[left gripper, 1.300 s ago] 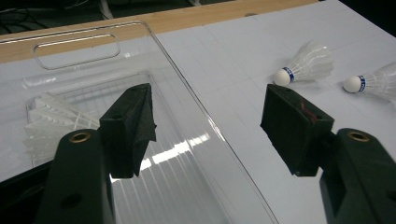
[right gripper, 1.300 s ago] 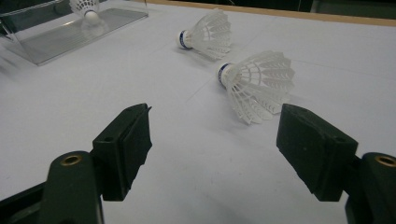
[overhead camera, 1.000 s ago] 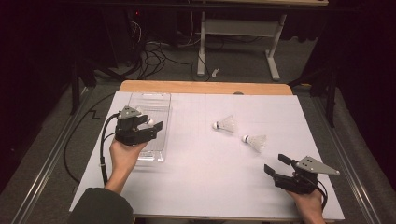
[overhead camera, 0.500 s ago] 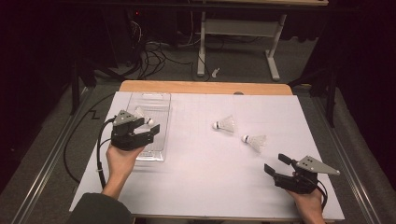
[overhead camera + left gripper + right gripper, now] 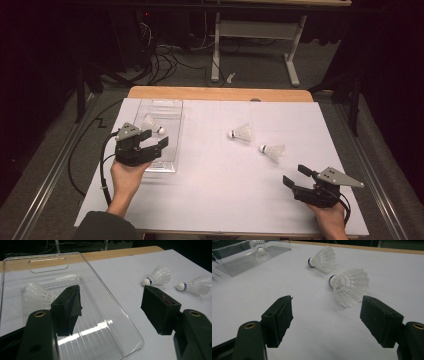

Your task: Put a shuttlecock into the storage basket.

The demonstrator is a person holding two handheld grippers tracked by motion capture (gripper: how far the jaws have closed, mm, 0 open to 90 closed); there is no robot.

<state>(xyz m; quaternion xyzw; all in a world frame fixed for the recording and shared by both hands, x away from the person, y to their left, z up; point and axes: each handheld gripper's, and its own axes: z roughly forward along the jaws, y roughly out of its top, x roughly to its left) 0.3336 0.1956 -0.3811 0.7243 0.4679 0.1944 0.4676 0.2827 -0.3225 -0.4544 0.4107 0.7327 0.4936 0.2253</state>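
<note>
While on its side in the clear tray (image 5: 172, 107), white feathered shuttlecock (image 5: 151, 123).

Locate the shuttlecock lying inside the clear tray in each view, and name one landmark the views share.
High view: shuttlecock in the tray, upper left, just beyond the left gripper.
Left gripper view: left of centre, behind the left jaw.
Right gripper view: top left corner.
Shared landmark: the clear tray.

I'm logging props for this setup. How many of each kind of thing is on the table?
Shuttlecocks: 3, one in the tray, two on the white sheet
Clear plastic tray: 1
Total: 4
</note>
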